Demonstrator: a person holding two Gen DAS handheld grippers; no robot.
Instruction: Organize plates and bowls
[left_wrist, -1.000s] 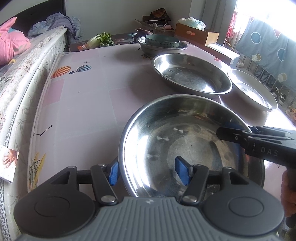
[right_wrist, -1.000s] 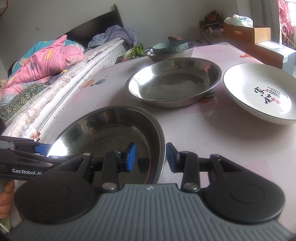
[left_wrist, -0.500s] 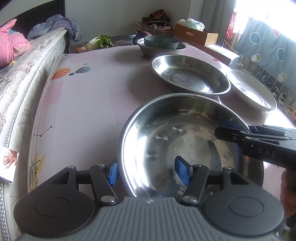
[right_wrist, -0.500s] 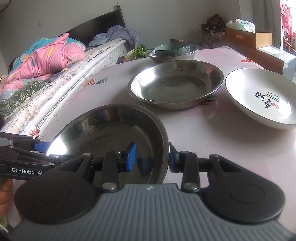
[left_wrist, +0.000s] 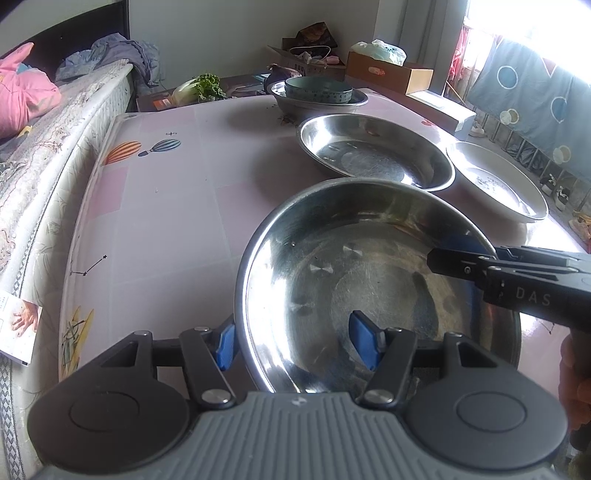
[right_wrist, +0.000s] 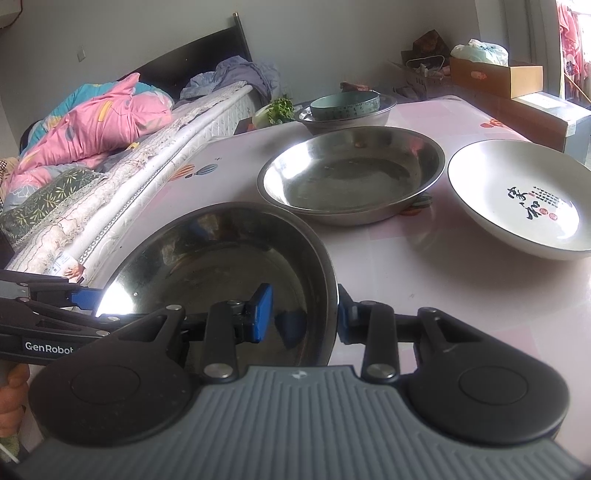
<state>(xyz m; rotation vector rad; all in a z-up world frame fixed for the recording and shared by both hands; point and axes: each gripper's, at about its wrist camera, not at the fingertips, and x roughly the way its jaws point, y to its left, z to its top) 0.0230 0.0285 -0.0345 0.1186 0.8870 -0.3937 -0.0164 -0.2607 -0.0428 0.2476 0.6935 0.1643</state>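
Note:
A steel plate (left_wrist: 369, 266) is nearest me, its far edge raised toward a second steel plate (left_wrist: 373, 155). My left gripper (left_wrist: 295, 343) straddles its left rim, jaws apart, one pad outside and one inside. My right gripper (right_wrist: 303, 314) straddles the right rim of the same plate (right_wrist: 221, 266), pads close against it. The second steel plate (right_wrist: 351, 173) sits behind. A white plate with black writing (right_wrist: 517, 195) lies at the right. A teal bowl (right_wrist: 345, 105) sits in a steel bowl (right_wrist: 351, 118) at the far edge.
The pink table (left_wrist: 166, 206) has a bed (left_wrist: 44, 147) along its left side. Greens (left_wrist: 201, 88) and cardboard boxes (left_wrist: 388, 70) lie beyond the far edge. A blue cloth (left_wrist: 535, 88) hangs at the right.
My right gripper's jaws have narrowed around the near plate's rim. The plate has risen and moved toward the second steel plate.

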